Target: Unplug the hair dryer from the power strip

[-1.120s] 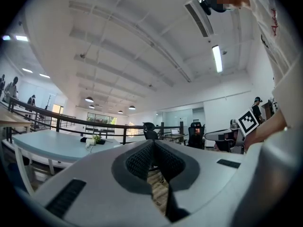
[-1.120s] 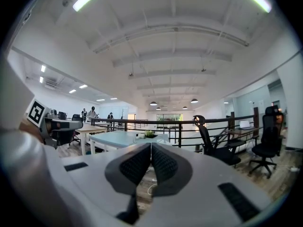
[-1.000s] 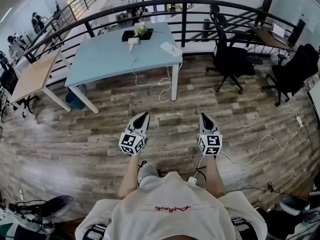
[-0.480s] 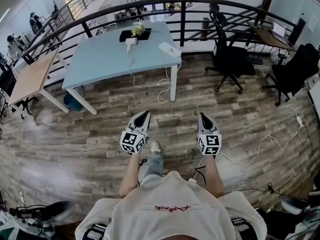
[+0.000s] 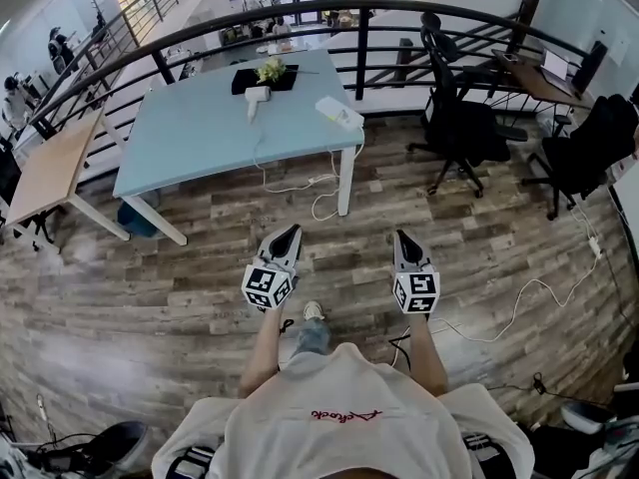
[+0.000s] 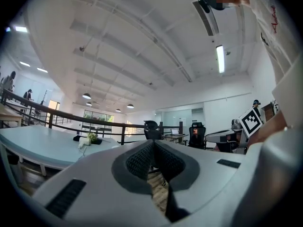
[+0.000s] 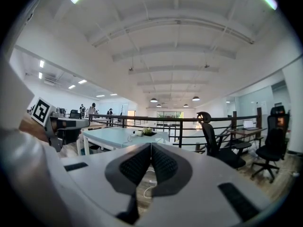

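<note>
Well, the left gripper [image 5: 288,233] and right gripper [image 5: 400,238] are both squeezed shut on nothing. The hair dryer [image 5: 256,96] lies on the table [image 5: 190,138], upper left, well away. Tugging its cord [image 5: 312,180] could drag the power strip [image 5: 340,113] off the edge.

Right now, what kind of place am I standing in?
Probably an open-plan office on an upper level or mezzanine. A long light blue table and black swivel office chairs stand on a wood-plank floor, and a black railing runs behind them.
</note>
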Demonstrator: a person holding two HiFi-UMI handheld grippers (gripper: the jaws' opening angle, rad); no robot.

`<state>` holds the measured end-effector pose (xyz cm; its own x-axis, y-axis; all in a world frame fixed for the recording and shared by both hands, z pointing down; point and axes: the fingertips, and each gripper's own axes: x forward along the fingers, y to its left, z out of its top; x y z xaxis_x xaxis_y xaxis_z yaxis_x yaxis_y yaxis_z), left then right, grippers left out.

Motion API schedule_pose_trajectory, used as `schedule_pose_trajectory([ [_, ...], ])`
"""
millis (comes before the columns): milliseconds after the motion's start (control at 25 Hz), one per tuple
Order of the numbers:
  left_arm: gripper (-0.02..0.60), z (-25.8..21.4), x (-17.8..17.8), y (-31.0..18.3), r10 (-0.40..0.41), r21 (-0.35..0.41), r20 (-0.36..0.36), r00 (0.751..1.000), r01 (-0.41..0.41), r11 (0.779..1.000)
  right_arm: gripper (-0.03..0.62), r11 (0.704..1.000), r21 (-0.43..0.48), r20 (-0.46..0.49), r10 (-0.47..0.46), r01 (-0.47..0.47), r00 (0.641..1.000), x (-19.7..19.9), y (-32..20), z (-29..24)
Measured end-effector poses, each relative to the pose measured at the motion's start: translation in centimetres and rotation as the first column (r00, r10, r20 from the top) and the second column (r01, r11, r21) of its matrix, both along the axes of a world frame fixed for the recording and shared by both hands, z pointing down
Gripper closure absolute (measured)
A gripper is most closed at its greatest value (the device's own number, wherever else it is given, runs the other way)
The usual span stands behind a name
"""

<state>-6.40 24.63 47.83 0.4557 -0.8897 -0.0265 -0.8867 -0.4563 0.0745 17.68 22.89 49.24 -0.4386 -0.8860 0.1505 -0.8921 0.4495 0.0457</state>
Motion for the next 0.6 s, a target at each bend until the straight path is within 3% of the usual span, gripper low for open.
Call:
schedule_pose_trajectory([
  [600, 0.568, -2.0, -8.4, -16.6, 0.038, 0.012, -0.007, 0.999, -0.037, 0.999, 0.576, 1.000, 0.023, -0.014, 0.014, -0.014, 1.000, -9.3, -16.4, -2.8],
])
